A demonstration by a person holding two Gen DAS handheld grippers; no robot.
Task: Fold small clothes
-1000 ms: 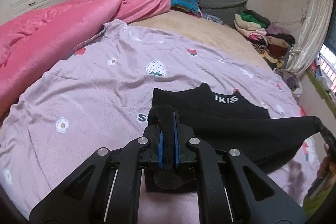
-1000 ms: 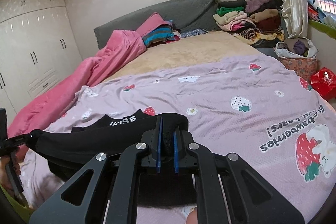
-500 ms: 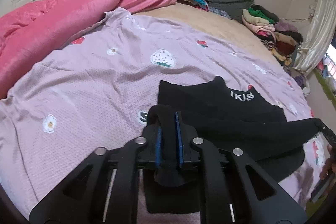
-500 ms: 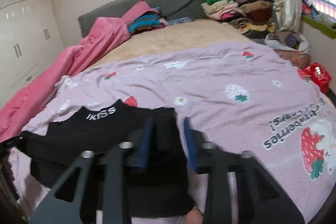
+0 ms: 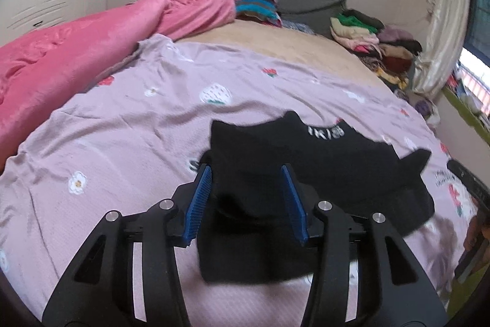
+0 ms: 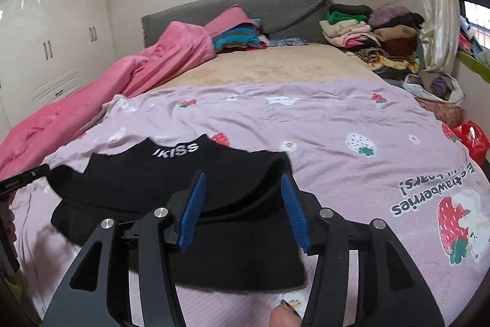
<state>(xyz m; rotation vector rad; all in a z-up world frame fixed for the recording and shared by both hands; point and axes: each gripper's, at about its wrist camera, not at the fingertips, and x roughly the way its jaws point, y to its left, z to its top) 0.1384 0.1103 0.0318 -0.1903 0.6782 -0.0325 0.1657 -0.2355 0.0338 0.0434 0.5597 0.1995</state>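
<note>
A small black garment [image 5: 306, 173] with white "IKISS" lettering lies folded over on the lilac strawberry sheet [image 5: 122, 143]. It also shows in the right wrist view [image 6: 171, 183]. My left gripper [image 5: 246, 201] is open and empty, its blue pads on either side of the garment's left end, just above it. My right gripper [image 6: 243, 204] is open and empty over the garment's right end. The right gripper's tip [image 5: 465, 176] shows at the right edge of the left wrist view; the left gripper's tip [image 6: 21, 178] shows at the left edge of the right wrist view.
A pink blanket [image 5: 76, 51] lies along the bed's left side. A pile of folded clothes [image 6: 373, 36] sits at the far right by the grey headboard [image 6: 275, 8]. A white wardrobe [image 6: 46, 51] stands at left. A red bag [image 6: 471, 140] lies off the bed's right edge.
Both grippers were shut on the black garment, holding its edge stretched between them. The right one opened first, then the left. The garment now lies flat on the sheet.
</note>
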